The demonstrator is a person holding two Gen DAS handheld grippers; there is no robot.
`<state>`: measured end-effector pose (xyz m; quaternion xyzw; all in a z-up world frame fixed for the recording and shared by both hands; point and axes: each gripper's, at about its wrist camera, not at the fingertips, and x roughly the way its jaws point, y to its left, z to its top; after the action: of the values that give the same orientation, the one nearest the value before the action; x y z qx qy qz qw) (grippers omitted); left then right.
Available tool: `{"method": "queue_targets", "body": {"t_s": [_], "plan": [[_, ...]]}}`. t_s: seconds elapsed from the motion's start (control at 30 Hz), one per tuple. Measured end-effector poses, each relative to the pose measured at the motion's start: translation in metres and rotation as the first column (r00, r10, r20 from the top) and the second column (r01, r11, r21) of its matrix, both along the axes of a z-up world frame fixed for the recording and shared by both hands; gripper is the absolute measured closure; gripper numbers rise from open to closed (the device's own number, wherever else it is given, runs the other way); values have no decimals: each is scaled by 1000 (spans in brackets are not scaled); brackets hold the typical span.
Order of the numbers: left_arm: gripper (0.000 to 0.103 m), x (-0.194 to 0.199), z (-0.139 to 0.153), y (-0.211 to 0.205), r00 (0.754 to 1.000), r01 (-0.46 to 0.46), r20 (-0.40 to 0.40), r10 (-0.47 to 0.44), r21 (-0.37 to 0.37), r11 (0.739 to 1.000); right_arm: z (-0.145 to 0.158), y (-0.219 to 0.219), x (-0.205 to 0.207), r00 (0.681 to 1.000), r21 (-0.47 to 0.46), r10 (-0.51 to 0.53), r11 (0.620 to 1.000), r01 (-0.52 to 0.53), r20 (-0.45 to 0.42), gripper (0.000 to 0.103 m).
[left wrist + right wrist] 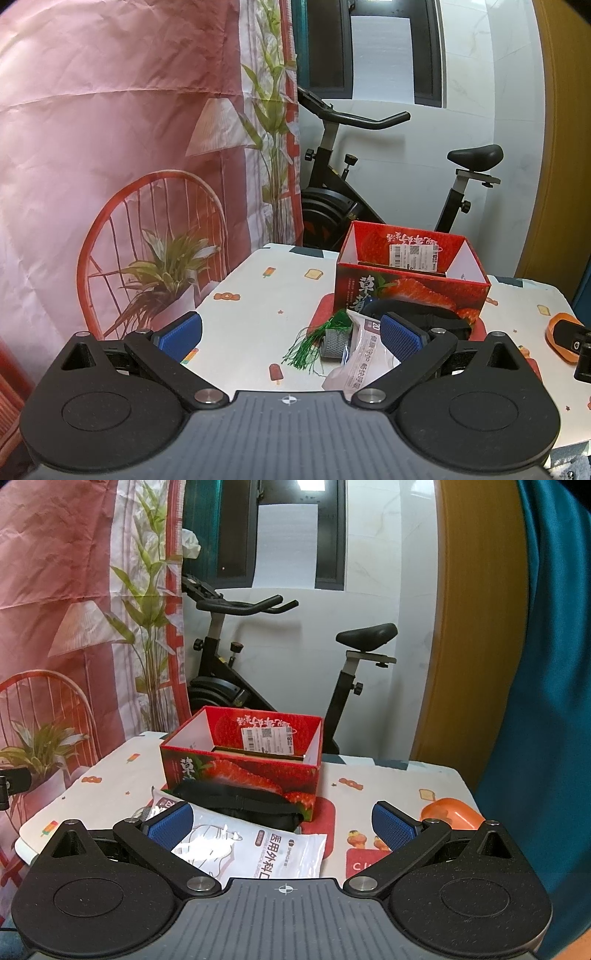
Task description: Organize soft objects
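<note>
A red strawberry-printed box (410,288) stands open on the table; it also shows in the right wrist view (240,764). In front of it lie a black fabric pouch (240,803), a white plastic pack of masks (255,849), and a green tassel with a grey mesh piece (317,341). The mask pack also shows in the left wrist view (364,354). My left gripper (291,334) is open and empty above the table, left of the pile. My right gripper (282,823) is open and empty, hovering over the mask pack.
The table has a white cloth with small prints (258,295). An orange object (448,812) lies at the right. A black exercise bike (266,657) stands behind the table. A printed pink backdrop (110,147) hangs at the left, a teal cloth (546,701) at the right.
</note>
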<state>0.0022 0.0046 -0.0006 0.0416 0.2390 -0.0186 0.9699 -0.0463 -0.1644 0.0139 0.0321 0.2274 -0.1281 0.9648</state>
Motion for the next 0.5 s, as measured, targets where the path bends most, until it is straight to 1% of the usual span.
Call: {"method": "queue_targets", "body": {"t_s": [0.5], "plan": [[0,-1,-1,0,1000,-1,1,1,0,1000,0,0,0,1000,3,0,1000,0,0,0]]}}
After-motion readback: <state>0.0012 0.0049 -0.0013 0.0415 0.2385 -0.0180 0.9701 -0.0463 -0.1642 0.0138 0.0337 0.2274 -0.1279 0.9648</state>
